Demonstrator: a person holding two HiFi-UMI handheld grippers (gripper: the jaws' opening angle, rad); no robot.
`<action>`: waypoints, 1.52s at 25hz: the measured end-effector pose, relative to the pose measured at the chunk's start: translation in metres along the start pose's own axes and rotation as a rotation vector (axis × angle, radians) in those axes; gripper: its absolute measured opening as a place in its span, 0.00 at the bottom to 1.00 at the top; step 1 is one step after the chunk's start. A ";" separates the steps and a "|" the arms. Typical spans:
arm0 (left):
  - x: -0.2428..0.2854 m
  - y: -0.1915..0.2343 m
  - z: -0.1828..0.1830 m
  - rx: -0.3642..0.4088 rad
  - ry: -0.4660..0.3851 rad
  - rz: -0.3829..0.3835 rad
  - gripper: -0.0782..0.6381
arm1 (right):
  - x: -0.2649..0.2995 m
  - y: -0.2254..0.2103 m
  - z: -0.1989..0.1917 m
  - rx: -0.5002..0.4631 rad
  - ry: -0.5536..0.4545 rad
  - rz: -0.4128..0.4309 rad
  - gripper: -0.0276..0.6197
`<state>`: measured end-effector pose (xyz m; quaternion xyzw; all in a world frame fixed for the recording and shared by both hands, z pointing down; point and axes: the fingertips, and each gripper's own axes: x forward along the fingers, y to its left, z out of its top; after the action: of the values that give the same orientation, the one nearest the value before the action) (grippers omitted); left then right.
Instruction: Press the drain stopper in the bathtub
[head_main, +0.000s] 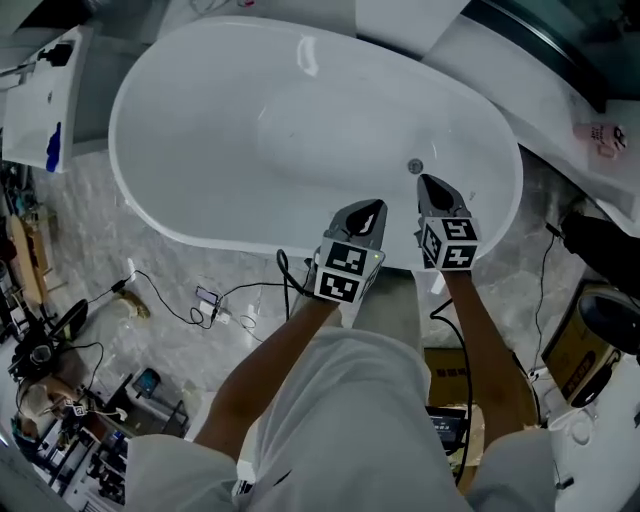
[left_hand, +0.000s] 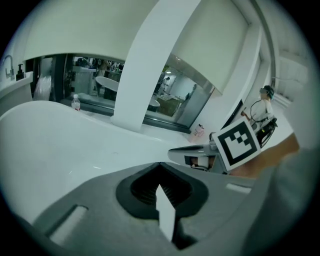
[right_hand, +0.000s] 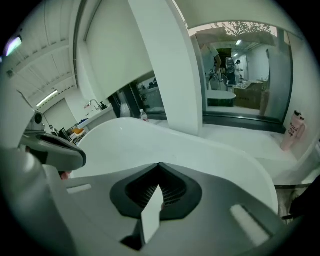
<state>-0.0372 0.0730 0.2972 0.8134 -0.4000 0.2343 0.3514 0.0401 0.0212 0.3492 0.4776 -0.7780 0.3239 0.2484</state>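
Tongs, left (head_main: 372, 207): one. Jaws closed on nothing, held over the near rim.

Tongs, right (head_main: 428, 182): one. Jaws closed and empty, with the tip just short of the stopper in the head view. Height above it cannot be judged.

Drain stopper (head_main: 415, 166): one. Small round metal cap on the basin floor at the right end, untouched.

Bathtub (head_main: 230, 120): one. White oval, apparently dry.

Pink bottle (head_main: 603, 135): one, on the far ledge.

Step in hand, as judged: approach to the press. The right tongs are best used closed as a blunt point. The tip is to be centred on the cap and driven straight down, since a slanted push may skid on the enamel. The left tongs are not needed.
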 end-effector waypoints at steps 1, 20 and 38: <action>-0.009 -0.003 0.006 0.001 -0.014 0.001 0.11 | -0.009 0.008 0.009 -0.002 -0.018 0.006 0.04; -0.146 -0.048 0.087 0.106 -0.215 -0.057 0.11 | -0.167 0.111 0.114 -0.029 -0.272 0.008 0.04; -0.257 -0.070 0.123 0.239 -0.365 -0.180 0.11 | -0.270 0.215 0.154 -0.084 -0.483 -0.015 0.03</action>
<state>-0.1140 0.1347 0.0209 0.9105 -0.3520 0.0968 0.1940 -0.0525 0.1358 0.0014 0.5361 -0.8240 0.1660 0.0773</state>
